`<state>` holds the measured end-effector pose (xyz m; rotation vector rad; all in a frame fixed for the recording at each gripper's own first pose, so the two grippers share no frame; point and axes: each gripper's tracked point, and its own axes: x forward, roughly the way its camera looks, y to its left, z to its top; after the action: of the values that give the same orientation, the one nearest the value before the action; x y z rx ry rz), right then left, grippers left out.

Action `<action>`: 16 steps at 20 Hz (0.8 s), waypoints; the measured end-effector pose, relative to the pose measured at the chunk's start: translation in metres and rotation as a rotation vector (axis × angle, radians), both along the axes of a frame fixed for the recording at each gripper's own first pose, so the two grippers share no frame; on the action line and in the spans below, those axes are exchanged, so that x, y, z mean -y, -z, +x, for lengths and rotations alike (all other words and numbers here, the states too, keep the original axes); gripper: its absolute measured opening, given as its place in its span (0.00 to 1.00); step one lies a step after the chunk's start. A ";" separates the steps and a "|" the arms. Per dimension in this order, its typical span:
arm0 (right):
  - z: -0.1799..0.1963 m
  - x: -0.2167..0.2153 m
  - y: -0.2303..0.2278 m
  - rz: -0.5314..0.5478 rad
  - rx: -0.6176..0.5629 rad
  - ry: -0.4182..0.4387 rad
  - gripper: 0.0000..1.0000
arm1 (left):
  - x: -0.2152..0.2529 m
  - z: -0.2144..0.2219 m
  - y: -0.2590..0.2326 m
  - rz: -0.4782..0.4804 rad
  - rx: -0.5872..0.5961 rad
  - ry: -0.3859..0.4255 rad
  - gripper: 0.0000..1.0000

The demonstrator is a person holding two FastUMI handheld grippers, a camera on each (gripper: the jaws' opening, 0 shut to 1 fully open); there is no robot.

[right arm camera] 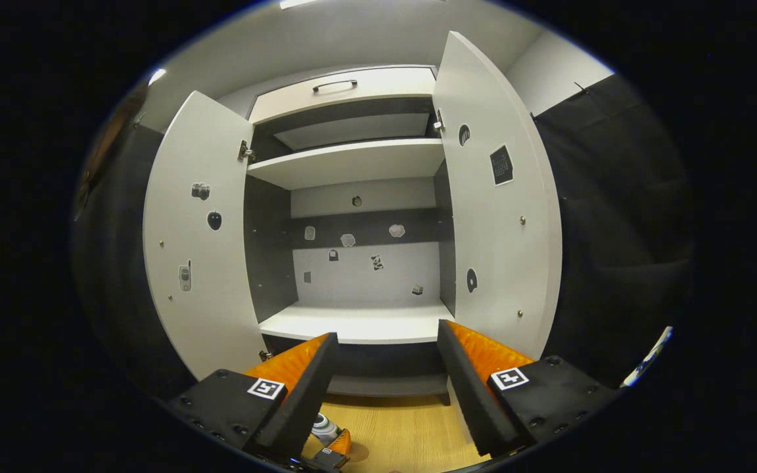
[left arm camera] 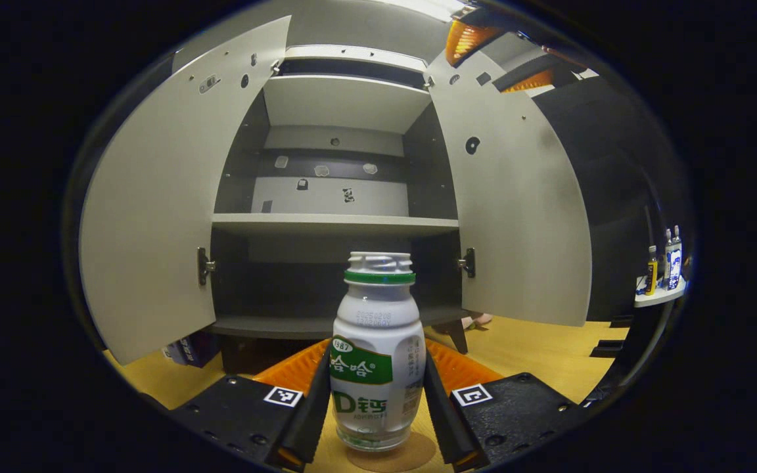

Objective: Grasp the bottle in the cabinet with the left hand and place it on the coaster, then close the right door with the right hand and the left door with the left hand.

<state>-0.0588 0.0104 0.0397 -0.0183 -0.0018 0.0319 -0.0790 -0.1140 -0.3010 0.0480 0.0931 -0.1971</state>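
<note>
A white bottle with a green label and green neck ring stands upright on a round brown coaster on the wooden tabletop. My left gripper is shut on the bottle, its black pads against both sides. Behind it the grey cabinet has its left door and right door swung wide. In the right gripper view my right gripper is open and holds nothing, facing the cabinet shelf between the left door and right door. The bottle shows below it.
A small white side shelf with several bottles stands at the far right. A dark box lies under the left door. The wooden tabletop stretches in front of the cabinet. Stickers dot the cabinet's back wall and doors.
</note>
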 end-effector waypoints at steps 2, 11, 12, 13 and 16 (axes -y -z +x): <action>0.002 0.003 0.002 -0.004 -0.012 0.008 0.98 | 0.000 -0.003 0.008 -0.023 -0.020 -0.022 0.69; 0.006 -0.005 0.011 -0.084 -0.034 -0.001 0.98 | 0.000 -0.007 0.041 -0.098 -0.083 -0.041 0.69; 0.008 -0.009 0.013 -0.089 -0.037 -0.009 0.98 | 0.000 -0.006 0.037 -0.096 -0.056 -0.038 0.69; 0.008 -0.012 0.014 -0.090 -0.040 -0.019 0.98 | 0.000 -0.009 0.039 -0.089 -0.063 -0.038 0.69; 0.010 -0.020 0.014 -0.080 -0.040 -0.041 0.98 | -0.001 -0.009 0.037 -0.085 -0.047 -0.035 0.70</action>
<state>-0.0486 0.0300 0.0255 -0.0972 0.0391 0.0736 -0.0881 -0.1132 -0.3376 -0.0433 0.1319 -0.1676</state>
